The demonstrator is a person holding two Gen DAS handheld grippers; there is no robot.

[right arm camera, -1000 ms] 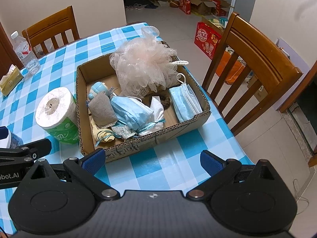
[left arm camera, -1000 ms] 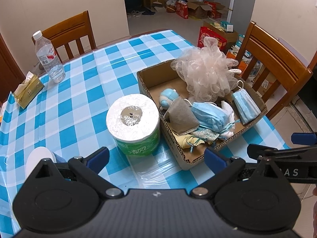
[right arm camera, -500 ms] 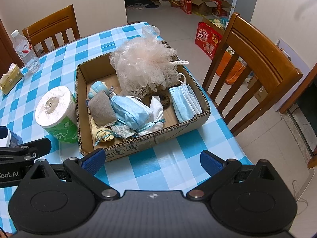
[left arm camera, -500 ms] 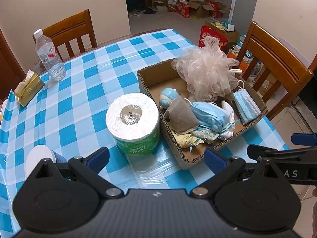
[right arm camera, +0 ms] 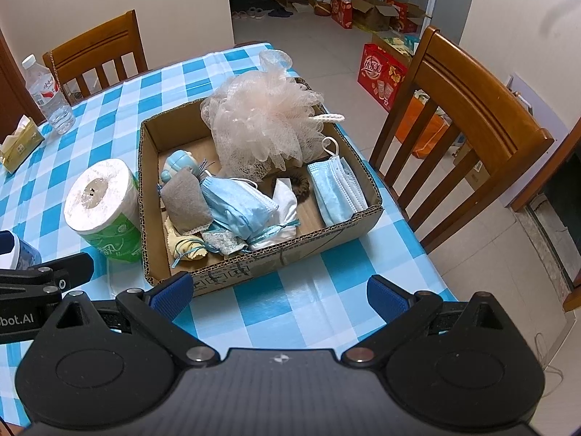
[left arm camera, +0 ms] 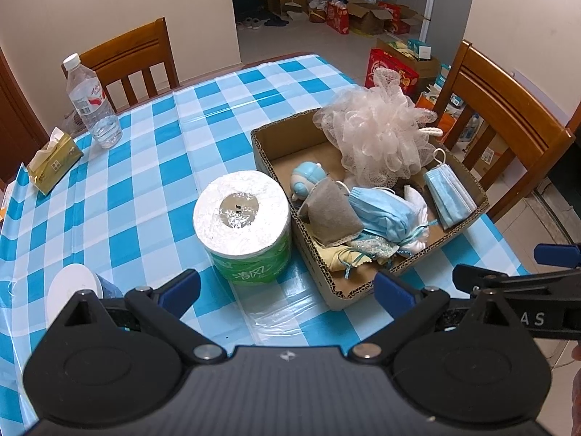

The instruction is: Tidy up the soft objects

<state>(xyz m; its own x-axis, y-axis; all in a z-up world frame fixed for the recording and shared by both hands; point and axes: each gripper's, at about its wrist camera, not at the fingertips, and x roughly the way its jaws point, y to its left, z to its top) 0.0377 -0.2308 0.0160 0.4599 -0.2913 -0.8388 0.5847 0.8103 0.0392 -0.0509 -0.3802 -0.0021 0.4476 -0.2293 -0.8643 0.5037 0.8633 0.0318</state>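
On the checked worktop [left arm camera: 152, 167], cardboard box [right arm camera: 290, 258] corrals soft items; toilet roll [left arm camera: 242, 230] waits outside, both grippers' jaws spread empty.

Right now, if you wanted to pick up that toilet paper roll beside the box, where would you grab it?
Probably across its round sides, coming down from above with the left gripper. The toilet paper roll stands upright on the table, so its curved wall is exposed. Its right side sits close to the cardboard box, so the jaws fit better front to back.
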